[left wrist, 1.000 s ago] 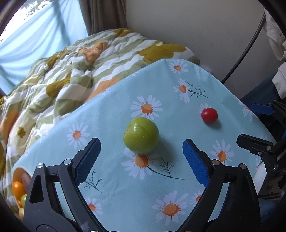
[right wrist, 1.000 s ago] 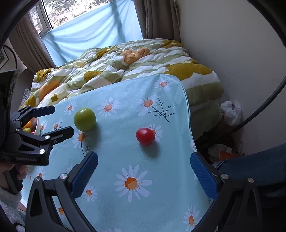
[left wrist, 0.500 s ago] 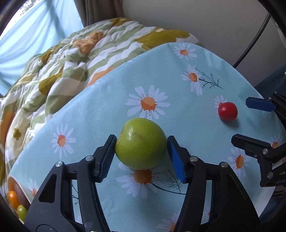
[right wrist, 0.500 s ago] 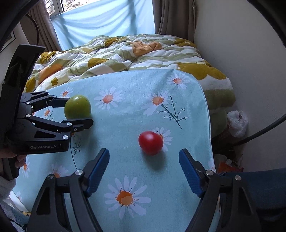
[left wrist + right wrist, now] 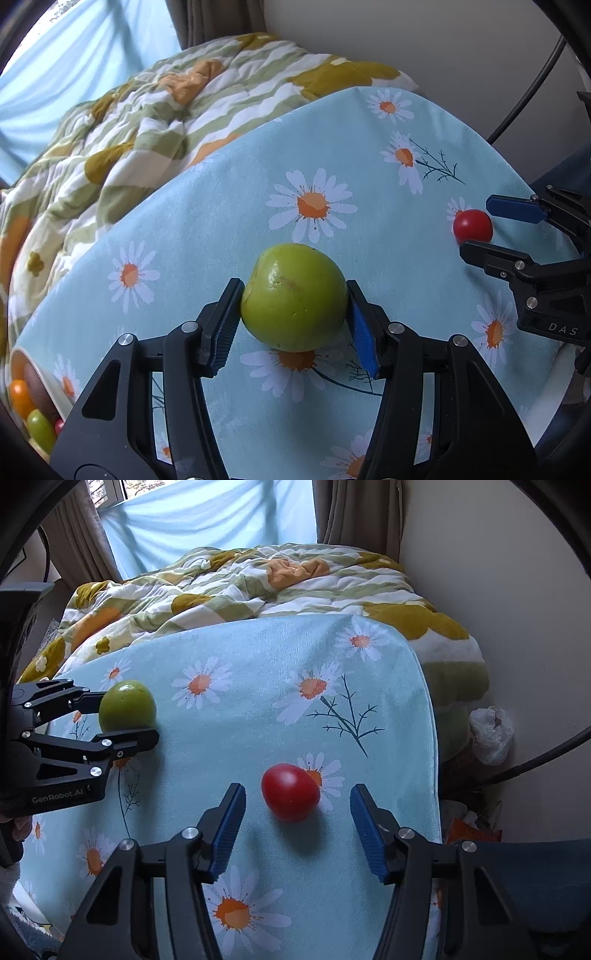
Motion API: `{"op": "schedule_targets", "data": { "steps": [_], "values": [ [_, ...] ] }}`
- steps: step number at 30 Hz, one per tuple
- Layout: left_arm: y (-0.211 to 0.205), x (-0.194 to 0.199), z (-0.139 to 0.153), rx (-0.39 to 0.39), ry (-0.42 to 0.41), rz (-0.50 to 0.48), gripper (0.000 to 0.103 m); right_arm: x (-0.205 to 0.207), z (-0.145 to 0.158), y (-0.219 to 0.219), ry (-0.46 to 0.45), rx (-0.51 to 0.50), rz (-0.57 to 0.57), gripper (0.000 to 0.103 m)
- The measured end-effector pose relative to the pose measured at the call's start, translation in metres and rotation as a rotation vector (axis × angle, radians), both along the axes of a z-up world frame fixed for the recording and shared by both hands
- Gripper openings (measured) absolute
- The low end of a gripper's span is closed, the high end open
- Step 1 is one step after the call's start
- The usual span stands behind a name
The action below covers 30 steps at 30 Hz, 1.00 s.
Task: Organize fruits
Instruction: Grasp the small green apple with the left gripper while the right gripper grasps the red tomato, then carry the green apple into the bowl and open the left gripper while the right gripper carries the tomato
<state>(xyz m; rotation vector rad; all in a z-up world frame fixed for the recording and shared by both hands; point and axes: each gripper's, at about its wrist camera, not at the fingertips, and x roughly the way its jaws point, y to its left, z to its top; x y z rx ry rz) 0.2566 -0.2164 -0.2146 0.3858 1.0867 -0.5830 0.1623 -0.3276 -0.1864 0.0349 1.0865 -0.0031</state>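
Both of my grippers have come down toward the fruit since a second ago, when their fingers stood wide and well short of it. On my left gripper [image 5: 293, 321] the fingers have closed onto the green fruit [image 5: 294, 296], and both blue pads now press its sides; it sits on the daisy-print cloth [image 5: 229, 229] over the desk, above one printed daisy. From the right wrist view I see the same grip from the side, the green fruit [image 5: 127, 705] pinched between two black fingers at the left edge. My right gripper [image 5: 297, 821] has just been closing its fingers too, but they are not yet on anything: the red fruit [image 5: 290, 792] lies between them on the cloth [image 5: 258, 701], with a clear gap to each pad, a little nearer the left one. In the left wrist view that red fruit [image 5: 472, 226] sits near the cloth's right edge, between the right gripper's blue pad and its black finger. At the lower left of that view a bowl [image 5: 20, 360] shows at the desk's corner, holding small orange, green and red fruits. Beyond the desk lies a rumpled quilt [image 5: 258, 579] in green, white and mustard, with a pale blue curtain [image 5: 207, 520] behind it.
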Motion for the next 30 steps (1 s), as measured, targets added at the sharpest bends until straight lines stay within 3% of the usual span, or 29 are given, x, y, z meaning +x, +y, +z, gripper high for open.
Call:
{"op": "schedule_targets", "data": {
  "steps": [13, 22, 30],
  "values": [
    [0.01, -0.016, 0.001, -0.005, 0.002, 0.045, 0.061, 0.005, -0.004, 0.008, -0.01, -0.051, 0.069, 0.029],
    [0.02, -0.028, 0.018, -0.022, -0.027, 0.082, 0.061, -0.002, 0.011, 0.01, -0.039, -0.039, 0.089, 0.029],
    [0.041, -0.046, 0.053, -0.065, -0.061, 0.148, 0.061, -0.013, 0.039, 0.024, -0.076, -0.019, 0.127, 0.029]
  ]
}}
